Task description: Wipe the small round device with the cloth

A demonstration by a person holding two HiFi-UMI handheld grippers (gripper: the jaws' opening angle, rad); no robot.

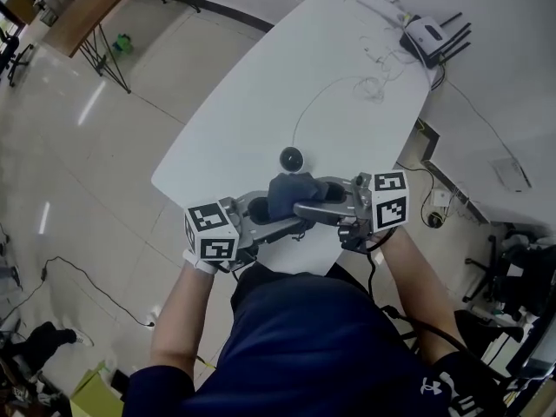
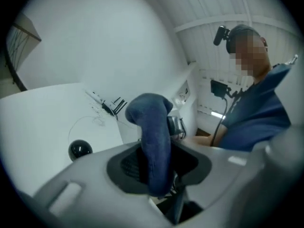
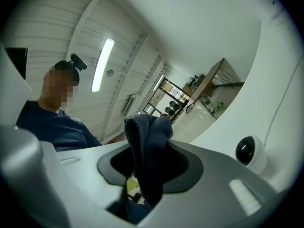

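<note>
The dark blue cloth (image 1: 294, 195) hangs bunched between my two grippers, which face each other above the near edge of the white table (image 1: 252, 102). My left gripper (image 1: 263, 213) is shut on one end of the cloth (image 2: 153, 137), and my right gripper (image 1: 320, 201) is shut on the other end (image 3: 148, 156). The small round device (image 1: 290, 157), black and glossy, sits on the table just beyond the cloth, apart from it. In the left gripper view the device (image 2: 80, 149) lies low at the left. In the right gripper view the device (image 3: 247, 151) lies at the right.
A thin cable (image 1: 323, 94) runs from the device toward the far end of the table. A white router with black antennas (image 1: 427, 35) and a power strip (image 1: 382, 5) sit there. Floor lies to the left, with a wooden bench (image 1: 82, 11) at the top left.
</note>
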